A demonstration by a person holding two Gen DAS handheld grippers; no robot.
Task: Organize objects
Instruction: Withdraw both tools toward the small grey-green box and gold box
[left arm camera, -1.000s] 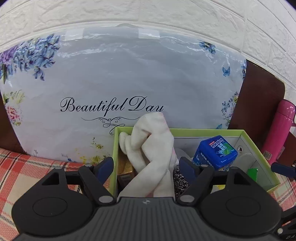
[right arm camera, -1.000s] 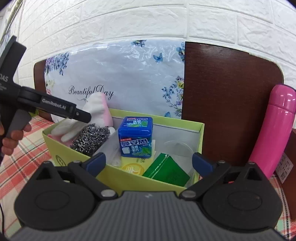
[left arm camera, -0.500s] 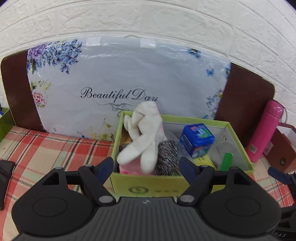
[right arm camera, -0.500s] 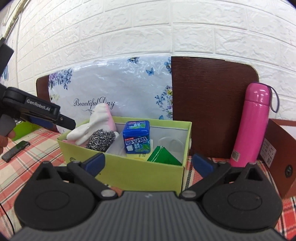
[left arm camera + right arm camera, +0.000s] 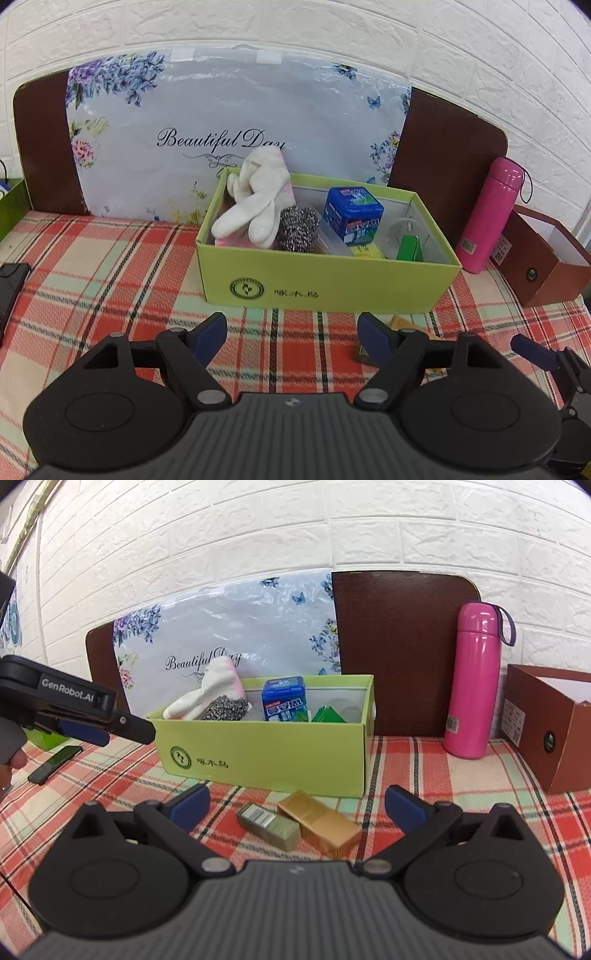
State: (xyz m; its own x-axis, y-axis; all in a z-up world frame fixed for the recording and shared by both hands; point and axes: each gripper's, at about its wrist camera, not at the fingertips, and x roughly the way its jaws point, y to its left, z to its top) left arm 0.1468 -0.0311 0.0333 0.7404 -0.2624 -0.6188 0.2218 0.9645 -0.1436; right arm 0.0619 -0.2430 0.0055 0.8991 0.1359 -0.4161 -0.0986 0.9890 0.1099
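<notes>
A lime-green box (image 5: pixel 325 284) (image 5: pixel 266 753) stands on the plaid cloth. It holds a white glove (image 5: pixel 255 206) (image 5: pixel 207 694), a steel scourer (image 5: pixel 298 229) (image 5: pixel 225 709), a blue Mentos tin (image 5: pixel 352 214) (image 5: pixel 283 698) and a green packet (image 5: pixel 409 248) (image 5: pixel 327 714). My left gripper (image 5: pixel 291 338) is open and empty, in front of the box. My right gripper (image 5: pixel 295 805) is open and empty. It hovers over a gold box (image 5: pixel 319 821) and a grey-green box (image 5: pixel 267 825) that lie on the cloth in front of the green box.
A pink flask (image 5: pixel 493 218) (image 5: pixel 471 679) and a brown open box (image 5: pixel 543 266) (image 5: pixel 546 720) stand at the right. A floral bag (image 5: pixel 236 122) leans on a brown board (image 5: pixel 399 646) behind. A black phone (image 5: pixel 11 291) (image 5: pixel 53 764) lies at the left.
Both grippers have pulled back from the green box. The white glove, which was between the left gripper's open fingers, now lies in the box. The gold and grey-green boxes have come into view.
</notes>
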